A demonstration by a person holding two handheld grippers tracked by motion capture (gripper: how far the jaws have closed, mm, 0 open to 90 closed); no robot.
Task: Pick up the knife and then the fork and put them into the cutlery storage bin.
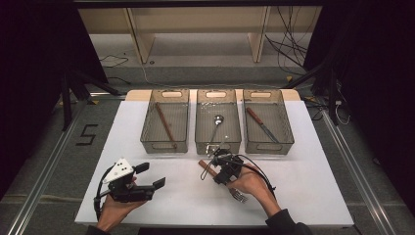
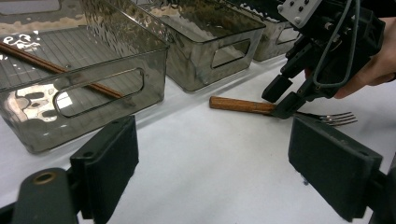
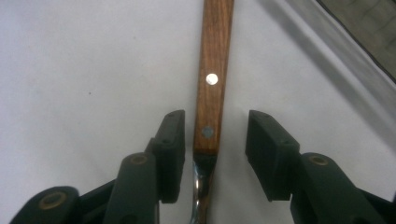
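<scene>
Over on the left, the left gripper [image 1: 147,178] hovers above bare table with its jaws spread wide and nothing between them, waiting its turn. Move to the middle: the right gripper [image 1: 211,164] is down over the fork [image 2: 243,105], which lies flat on the white table [image 1: 293,196] just in front of the centre bin. In the right gripper view the wooden handle runs straight up between the two pads; one pad sits right beside the wood, the other stands clear, so the jaws straddle the handle but do not clamp it yet.

The risk here: the handle sits off-centre in the gap. If the jaws shut like this, the near pad meets the wood first and may shove or spin the fork across the smooth top instead of pinching it. A grip that low, near the metal neck, could also let the tines droop or slip out on the lift.

Behind, three clear bins in a row: the left bin [image 1: 165,142] with a brown stick, the centre bin [image 1: 218,144] with a spoon [image 1: 217,122], the right bin [image 1: 281,142] with a knife [image 1: 262,125]. Beyond the table, a grey floor, loose cables, wooden shelving and dark curtains either side.
</scene>
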